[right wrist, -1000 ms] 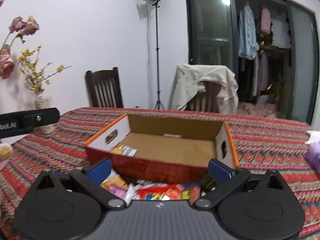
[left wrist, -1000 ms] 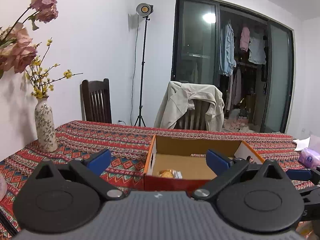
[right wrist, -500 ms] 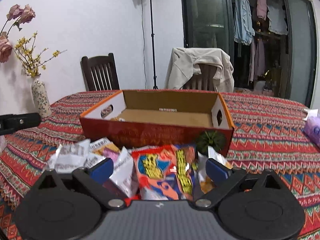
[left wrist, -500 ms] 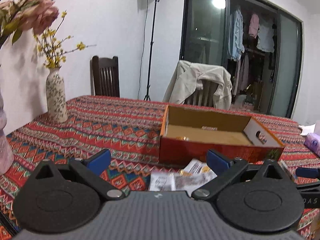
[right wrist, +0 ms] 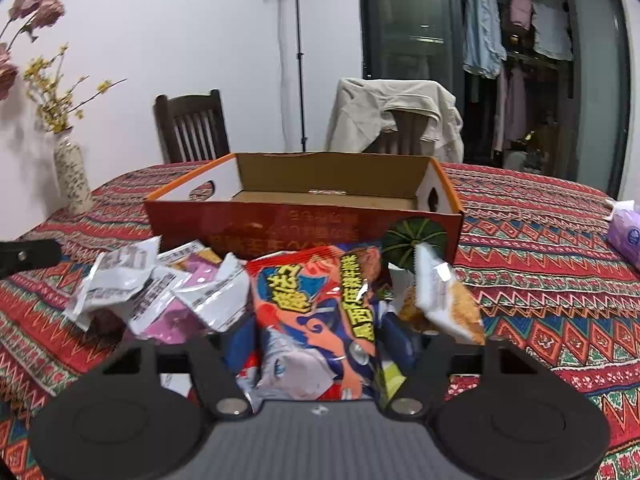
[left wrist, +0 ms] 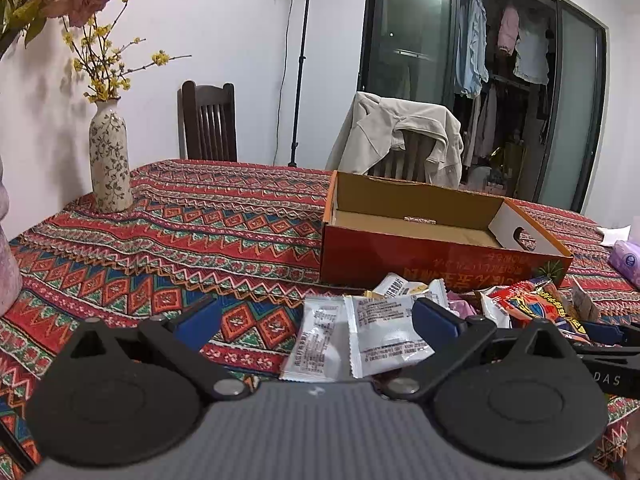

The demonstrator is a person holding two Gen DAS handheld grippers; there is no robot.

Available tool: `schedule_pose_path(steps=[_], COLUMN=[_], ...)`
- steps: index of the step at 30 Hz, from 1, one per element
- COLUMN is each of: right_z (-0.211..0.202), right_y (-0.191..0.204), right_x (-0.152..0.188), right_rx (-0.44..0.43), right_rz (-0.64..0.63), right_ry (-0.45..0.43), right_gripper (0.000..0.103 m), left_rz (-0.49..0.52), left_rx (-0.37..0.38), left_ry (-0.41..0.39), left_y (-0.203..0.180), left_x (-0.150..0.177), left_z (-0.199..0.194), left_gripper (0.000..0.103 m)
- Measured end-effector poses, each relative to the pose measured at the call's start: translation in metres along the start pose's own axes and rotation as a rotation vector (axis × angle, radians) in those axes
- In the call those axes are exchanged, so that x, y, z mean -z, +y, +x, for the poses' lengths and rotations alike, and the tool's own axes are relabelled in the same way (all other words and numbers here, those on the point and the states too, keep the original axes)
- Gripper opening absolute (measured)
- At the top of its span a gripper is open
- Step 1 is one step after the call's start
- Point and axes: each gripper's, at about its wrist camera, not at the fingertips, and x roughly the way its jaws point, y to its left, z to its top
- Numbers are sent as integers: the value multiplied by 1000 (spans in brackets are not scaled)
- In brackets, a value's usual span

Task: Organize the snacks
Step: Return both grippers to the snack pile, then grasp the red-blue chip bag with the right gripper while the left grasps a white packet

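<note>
1. An open cardboard box (right wrist: 304,216) with red printed sides and orange rims stands on the patterned tablecloth (left wrist: 208,236); what lies on its floor cannot be made out from here.
2. The snack pile (right wrist: 200,284) lies just in front of the box's near wall, between the box and both tongs.
3. A floral vase (left wrist: 109,168) with yellow sprigs stands well to the left near the wall. A dark wooden chair (left wrist: 208,120) and a second chair draped with a beige jacket (left wrist: 400,136) stand behind the table, with a light stand (left wrist: 298,64) between them.
4. A purple tissue pack (right wrist: 626,236) lies at the table's right edge, well apart from the snacks.
5. The right gripper (right wrist: 320,340) has its jaws closing around a red and blue snack bag (right wrist: 316,312), which stands between the blue pads; the pads look to be against its sides. Silvery and pink packets crowd its left, and a clear crispy-snack packet (right wrist: 444,300) leans at its right.
6. The left gripper (left wrist: 316,322) is spread wide and grips nothing. Two white packets (left wrist: 360,336) lie on the cloth between its fingers, near the right one.
</note>
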Motion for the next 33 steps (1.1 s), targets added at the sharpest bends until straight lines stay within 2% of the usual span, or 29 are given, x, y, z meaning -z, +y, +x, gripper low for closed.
schedule_pose_path(steps=[1, 4, 9, 13, 17, 23, 30, 33], right_z=[-2, -7, -16, -23, -24, -26, -17, -16], right_y=[0, -3, -11, -14, -14, -18, -16, -17], right_x=[1, 4, 7, 1, -4, -2, -1, 1], right_rx=[0, 13, -6, -23, -15, -18, -37, -46], right_rz=[4, 28, 75, 78, 57, 93, 85, 90], right_ry=[-6, -34, -97, -139, -138, -171, -151, -152], right_gripper=[56, 46, 45, 45, 45, 45, 45, 45], left_rz=[-1, 5, 22, -23, -69, -9, 8, 18], left_rx=[7, 17, 14, 10, 25, 12, 1, -7], left_ry=[0, -3, 1, 10, 37, 56, 92, 79], left_y=[-1, -7, -19, -26, -31, -46, -51, -52], left_x=[1, 1, -2, -1, 1, 7, 15, 17], left_z=[0, 1, 9, 19, 32, 46, 58, 57], left_gripper=[103, 103, 103, 103, 103, 103, 103, 103])
